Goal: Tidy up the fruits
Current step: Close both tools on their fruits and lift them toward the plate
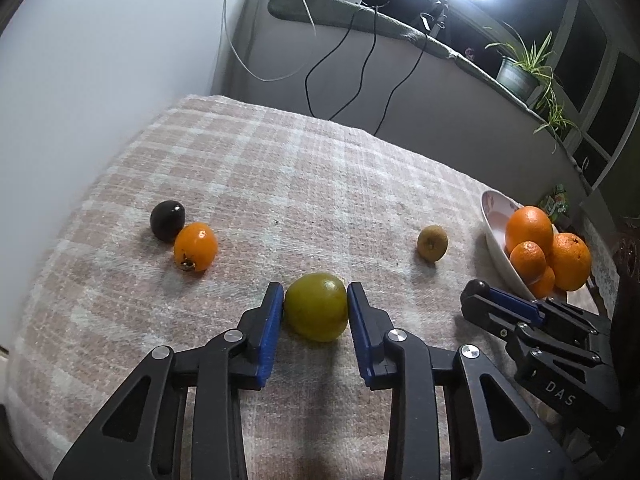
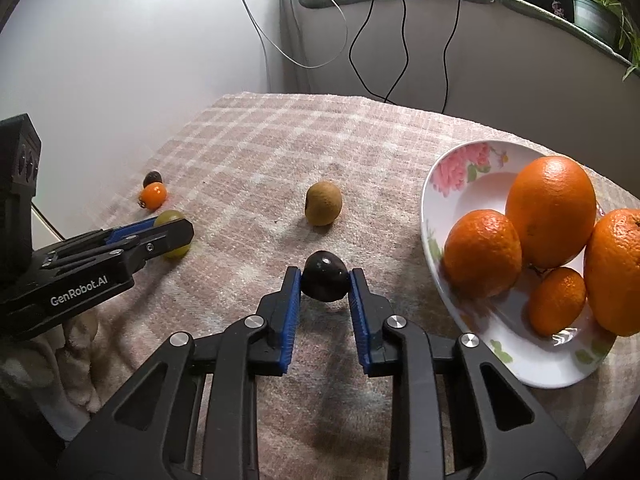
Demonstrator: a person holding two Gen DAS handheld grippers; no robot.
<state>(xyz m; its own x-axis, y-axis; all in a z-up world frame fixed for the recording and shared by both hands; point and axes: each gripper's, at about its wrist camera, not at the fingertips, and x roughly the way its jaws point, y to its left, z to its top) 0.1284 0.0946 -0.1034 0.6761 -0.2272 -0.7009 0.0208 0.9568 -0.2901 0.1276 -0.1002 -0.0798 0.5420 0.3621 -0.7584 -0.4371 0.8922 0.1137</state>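
The table is covered by a checked cloth (image 2: 280,140) of rough, woven texture. A glossy glazed bowl (image 2: 460,184) holds oranges (image 2: 552,208) with dimpled, slightly shiny peel. A matt, fuzzy skin is shown by the kiwi (image 2: 323,203). Matt black plastic and ribbed blue pads (image 1: 270,332) are seen on the left gripper (image 1: 316,334).

We hold our left gripper (image 1: 315,308) tilted down toward the table, its blue pads (image 1: 269,332) pressed against both sides of a green fruit (image 1: 317,306) that sits between them. Our right gripper (image 2: 325,282) slopes down at much the same angle just beside it, its jaws closed on a small dark fruit (image 2: 324,281). In each wrist view the other gripper's black body reaches in from the side.
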